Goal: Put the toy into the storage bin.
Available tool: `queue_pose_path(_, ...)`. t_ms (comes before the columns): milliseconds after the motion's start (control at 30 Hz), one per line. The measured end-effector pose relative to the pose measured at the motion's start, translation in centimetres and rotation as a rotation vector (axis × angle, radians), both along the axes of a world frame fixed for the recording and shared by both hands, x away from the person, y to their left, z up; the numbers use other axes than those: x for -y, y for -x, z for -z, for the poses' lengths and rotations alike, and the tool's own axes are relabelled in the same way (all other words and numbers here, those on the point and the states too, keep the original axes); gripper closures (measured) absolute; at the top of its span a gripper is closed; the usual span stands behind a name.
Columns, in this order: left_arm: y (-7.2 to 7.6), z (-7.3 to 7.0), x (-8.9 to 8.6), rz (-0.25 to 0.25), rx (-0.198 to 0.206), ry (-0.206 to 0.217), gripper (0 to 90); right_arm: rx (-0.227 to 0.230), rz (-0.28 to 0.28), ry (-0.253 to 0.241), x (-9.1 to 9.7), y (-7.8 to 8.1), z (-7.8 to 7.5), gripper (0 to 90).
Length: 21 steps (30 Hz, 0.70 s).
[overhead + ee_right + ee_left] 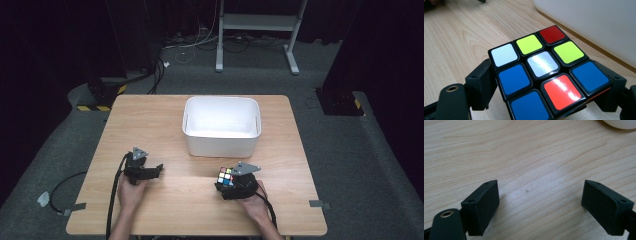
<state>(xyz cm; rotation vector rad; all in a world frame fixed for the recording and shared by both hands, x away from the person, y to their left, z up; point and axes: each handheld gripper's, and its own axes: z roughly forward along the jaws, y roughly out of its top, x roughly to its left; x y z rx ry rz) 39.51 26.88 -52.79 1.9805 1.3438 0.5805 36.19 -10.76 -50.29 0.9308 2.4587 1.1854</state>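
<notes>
A scrambled Rubik's cube (225, 176) with white, blue, yellow and red stickers sits at the front right of the wooden table (150, 120). My right gripper (226, 184) is shut on the cube (544, 75), one black jaw pressed to each of its sides. My left gripper (157, 169) rests at the front left, held by a hand, with its jaws spread wide. In the left gripper view the left gripper (540, 205) has only bare wood between its pads.
A white rectangular bin (187, 125) stands in the middle of the table, just beyond the cube, and its wall (599, 25) rises close behind the cube. A metal stand (257, 22) and cables lie on the grey floor behind the table.
</notes>
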Motion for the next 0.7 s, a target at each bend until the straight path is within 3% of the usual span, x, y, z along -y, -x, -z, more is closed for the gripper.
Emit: queue_pose_path(700, 0.00, 0.00, 0.00, 0.000, 0.000, 0.000, 14.8, -0.004, -0.004, -0.002, 0.74, 0.02, -0.70, 18.4)
